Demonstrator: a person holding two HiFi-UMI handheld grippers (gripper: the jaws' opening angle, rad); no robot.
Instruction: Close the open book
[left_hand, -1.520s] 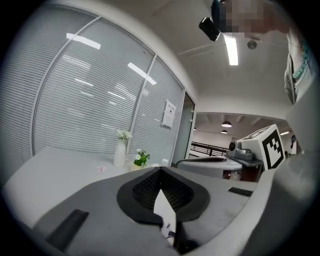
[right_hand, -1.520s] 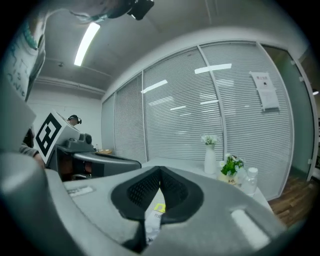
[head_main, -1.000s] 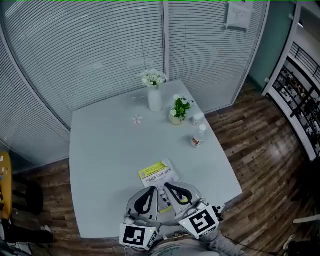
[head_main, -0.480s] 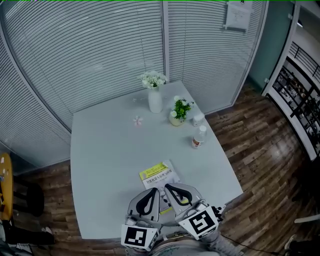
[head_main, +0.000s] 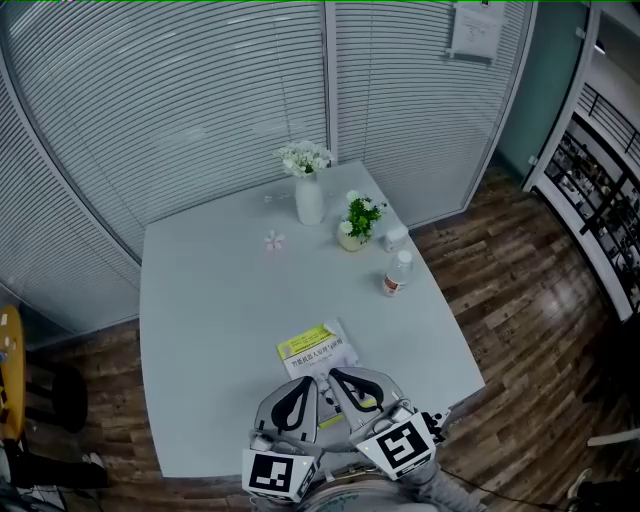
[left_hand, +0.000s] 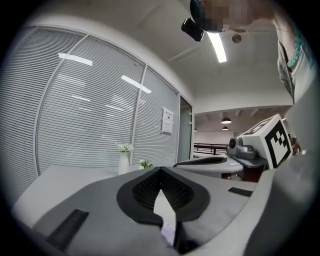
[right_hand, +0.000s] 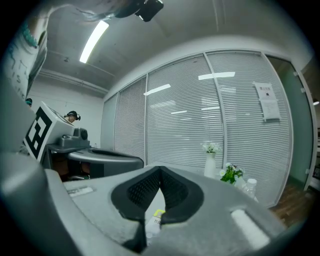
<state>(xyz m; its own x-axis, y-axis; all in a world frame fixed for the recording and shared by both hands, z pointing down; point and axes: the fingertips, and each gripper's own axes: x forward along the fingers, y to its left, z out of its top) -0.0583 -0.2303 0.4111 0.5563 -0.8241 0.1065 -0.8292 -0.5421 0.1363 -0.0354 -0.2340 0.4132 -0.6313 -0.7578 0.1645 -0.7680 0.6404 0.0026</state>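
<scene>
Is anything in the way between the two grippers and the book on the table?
Nothing visible. The left gripper and right gripper, both shut, hang over the near end of the book; the vase, plant and bottle stand farther back on the table.

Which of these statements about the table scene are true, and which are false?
1. The left gripper and the right gripper both have their jaws together, with nothing gripped. True.
2. The white vase holds red roses. False: it holds white flowers.
3. The bottle lies on the floor. False: it stands upright on the table, near its right edge.
4. A book with yellow on its cover lies just beyond the grippers. True.
5. In the head view the potted plant stands left of the vase. False: it stands to the vase's right.
</scene>
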